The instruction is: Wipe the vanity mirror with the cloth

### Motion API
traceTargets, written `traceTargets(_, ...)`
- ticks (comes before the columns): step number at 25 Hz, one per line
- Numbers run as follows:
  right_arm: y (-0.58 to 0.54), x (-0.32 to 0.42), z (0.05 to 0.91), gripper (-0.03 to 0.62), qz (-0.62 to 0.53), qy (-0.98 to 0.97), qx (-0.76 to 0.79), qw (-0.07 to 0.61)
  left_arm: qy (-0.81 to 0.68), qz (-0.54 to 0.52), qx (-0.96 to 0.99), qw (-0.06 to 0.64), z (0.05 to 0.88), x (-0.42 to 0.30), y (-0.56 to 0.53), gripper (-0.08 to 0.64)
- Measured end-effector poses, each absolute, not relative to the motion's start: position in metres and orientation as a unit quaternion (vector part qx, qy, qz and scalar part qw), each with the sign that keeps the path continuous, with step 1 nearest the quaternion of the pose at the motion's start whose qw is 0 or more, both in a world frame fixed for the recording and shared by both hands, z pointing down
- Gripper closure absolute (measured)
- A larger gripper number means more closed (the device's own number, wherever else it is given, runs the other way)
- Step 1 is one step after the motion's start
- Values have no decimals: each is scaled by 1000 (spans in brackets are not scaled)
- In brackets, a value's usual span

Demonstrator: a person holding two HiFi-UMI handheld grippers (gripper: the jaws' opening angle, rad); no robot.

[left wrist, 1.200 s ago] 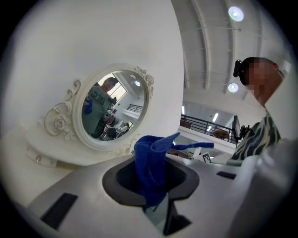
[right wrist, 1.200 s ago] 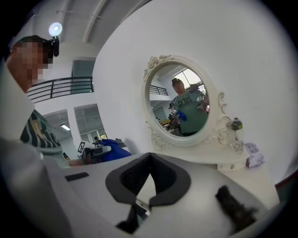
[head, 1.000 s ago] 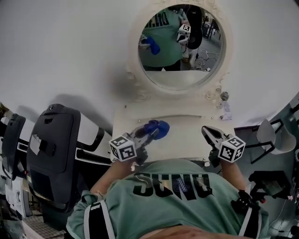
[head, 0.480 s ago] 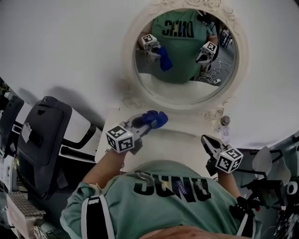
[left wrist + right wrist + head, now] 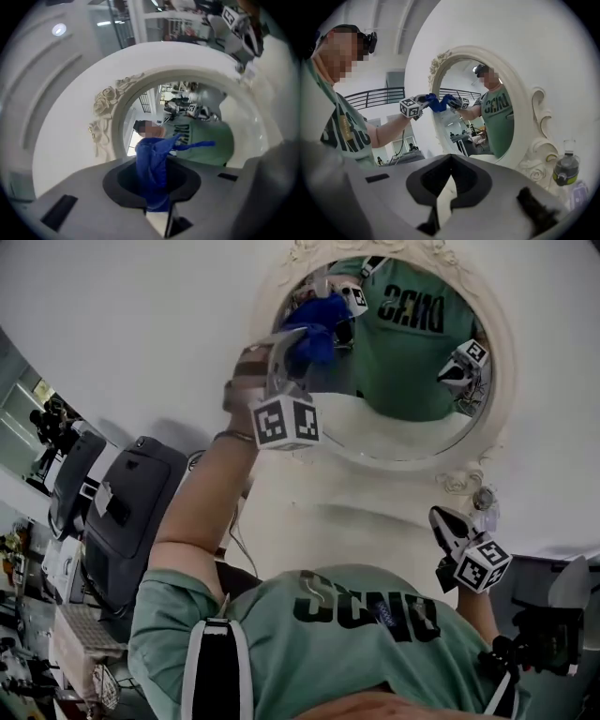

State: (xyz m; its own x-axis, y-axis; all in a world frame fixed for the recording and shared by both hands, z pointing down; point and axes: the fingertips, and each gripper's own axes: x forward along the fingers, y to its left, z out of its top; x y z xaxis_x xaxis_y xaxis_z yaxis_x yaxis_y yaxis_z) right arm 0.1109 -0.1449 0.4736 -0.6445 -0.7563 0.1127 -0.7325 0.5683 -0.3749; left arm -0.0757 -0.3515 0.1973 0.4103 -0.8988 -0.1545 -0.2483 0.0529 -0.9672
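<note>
A round vanity mirror (image 5: 412, 399) in an ornate cream frame (image 5: 272, 306) hangs on the white wall. My left gripper (image 5: 298, 345) is raised to the glass at its upper left and is shut on a bunched blue cloth (image 5: 317, 317), which touches or nearly touches the mirror. In the left gripper view the cloth (image 5: 152, 168) sticks up between the jaws, just in front of the glass (image 5: 201, 140). My right gripper (image 5: 448, 521) hangs low at the right above the vanity, shut and holding nothing. The right gripper view shows the mirror (image 5: 492, 117) and the cloth (image 5: 437, 103) from the side.
The cream vanity top (image 5: 319, 517) lies below the mirror. A small bottle (image 5: 483, 498) stands at its right end, close to my right gripper. A dark chair (image 5: 131, 512) stands at the left of the vanity. White wall surrounds the mirror.
My left gripper has risen with the blue cloth from above the vanity top to the mirror's upper left. The right gripper has stayed low at the right.
</note>
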Motion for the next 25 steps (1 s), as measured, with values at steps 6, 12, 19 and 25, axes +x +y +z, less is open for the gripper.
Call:
traceTargets(6, -139, 100, 482, 584, -212, 878, -427, 29, 447, -349, -461, 683, 143, -59, -380, 469)
traceTargets(12, -145, 97, 479, 584, -218, 879, -423, 21, 444, -373, -414, 702, 140, -59, -391, 471)
traceTargets(19, -150, 91, 483, 584, -217, 886, -410, 15, 426, -426, -427, 674, 173, -79, -399, 477)
traceTargets(25, -146, 86, 483, 584, -227, 882, -413, 1, 407, -483, -418, 653, 250, -127, -406, 479)
